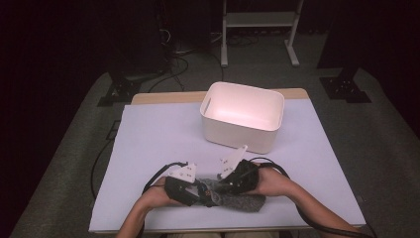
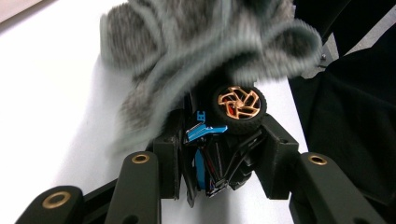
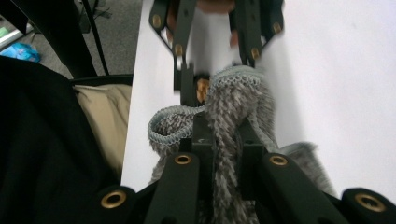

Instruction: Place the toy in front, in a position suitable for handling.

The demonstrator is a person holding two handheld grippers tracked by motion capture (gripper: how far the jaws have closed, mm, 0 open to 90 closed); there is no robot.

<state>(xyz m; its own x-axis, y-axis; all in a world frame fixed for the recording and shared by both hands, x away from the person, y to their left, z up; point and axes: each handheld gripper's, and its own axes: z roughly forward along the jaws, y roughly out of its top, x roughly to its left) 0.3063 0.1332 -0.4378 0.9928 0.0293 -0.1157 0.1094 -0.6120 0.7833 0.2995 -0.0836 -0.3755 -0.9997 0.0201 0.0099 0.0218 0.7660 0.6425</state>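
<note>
A small toy car (image 2: 238,105) with a black tyre, copper rim and blue metal parts is clamped between the jaws of my left gripper (image 2: 222,149). A grey fuzzy cloth (image 2: 187,42) with a knitted hem drapes over the car's far end. My right gripper (image 3: 224,149) is shut on a fold of that cloth (image 3: 233,107), facing the left gripper (image 3: 215,70). In the high view both grippers meet near the table's front edge, left gripper (image 1: 198,191) and right gripper (image 1: 225,187), with the cloth (image 1: 242,201) lying under and to the right of them.
A white plastic bin (image 1: 242,116) with handle slots stands at the back middle of the white table cover (image 1: 158,134). A white frame stand (image 1: 257,22) is on the floor beyond. Cables trail from both grippers toward the front edge.
</note>
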